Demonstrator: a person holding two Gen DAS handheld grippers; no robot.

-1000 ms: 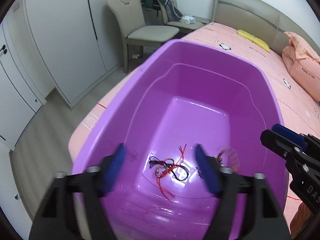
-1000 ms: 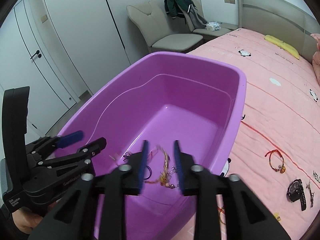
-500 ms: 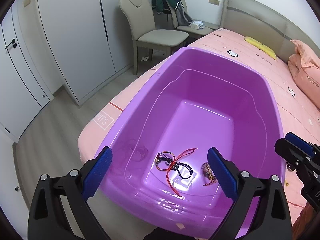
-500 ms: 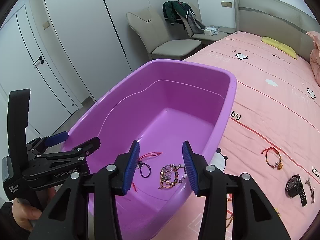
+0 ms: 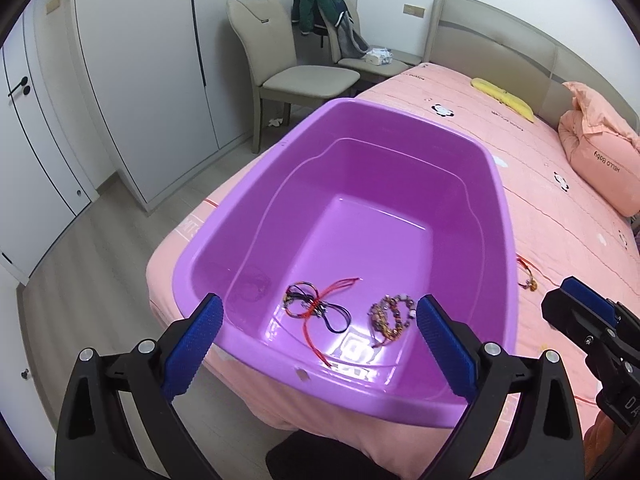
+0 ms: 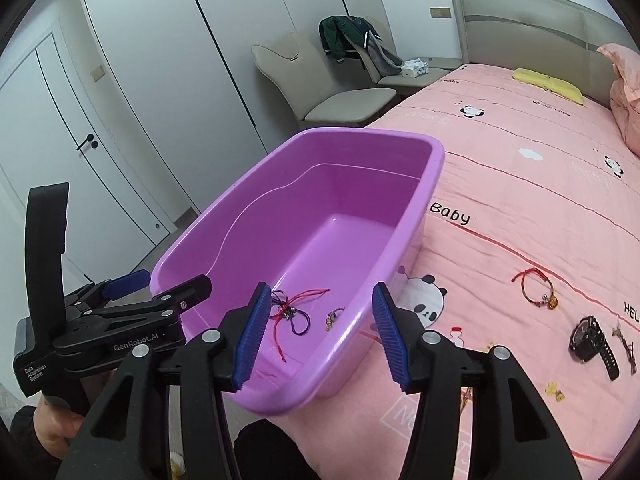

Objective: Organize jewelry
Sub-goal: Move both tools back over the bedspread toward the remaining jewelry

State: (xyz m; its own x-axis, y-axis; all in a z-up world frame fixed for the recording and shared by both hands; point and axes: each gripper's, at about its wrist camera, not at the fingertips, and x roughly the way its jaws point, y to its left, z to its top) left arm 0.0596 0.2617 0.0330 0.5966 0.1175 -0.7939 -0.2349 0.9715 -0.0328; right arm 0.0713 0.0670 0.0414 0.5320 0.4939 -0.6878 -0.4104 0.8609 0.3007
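Note:
A purple tub [image 5: 496,208] stands on the pink bed, its rim [image 6: 436,160] also in the right wrist view. On its floor lie a tangle of red and dark cord bracelets [image 5: 316,306] and a beaded bracelet [image 5: 392,316]. My left gripper [image 5: 318,302] hovers wide open above the tub's near end, holding nothing. My right gripper [image 6: 320,290] is over the tub's near right corner; its jaws are opening with nothing between them. A red cord bracelet [image 6: 536,288] and a black watch [image 6: 592,338] lie on the bedcover to the right.
Small charms [image 6: 554,390] and a thin chain [image 6: 624,340] lie near the watch. A pink pillow [image 5: 600,160] and a yellow cushion [image 5: 504,98] are at the bed's head. Chairs [image 5: 296,76] and wardrobes stand beyond the tub. A hand [image 6: 56,432] holds the left gripper.
The right gripper let go of the beaded bracelet, which now lies in the tub. Both grippers drew back and up from the tub, and both sets of jaws widened.

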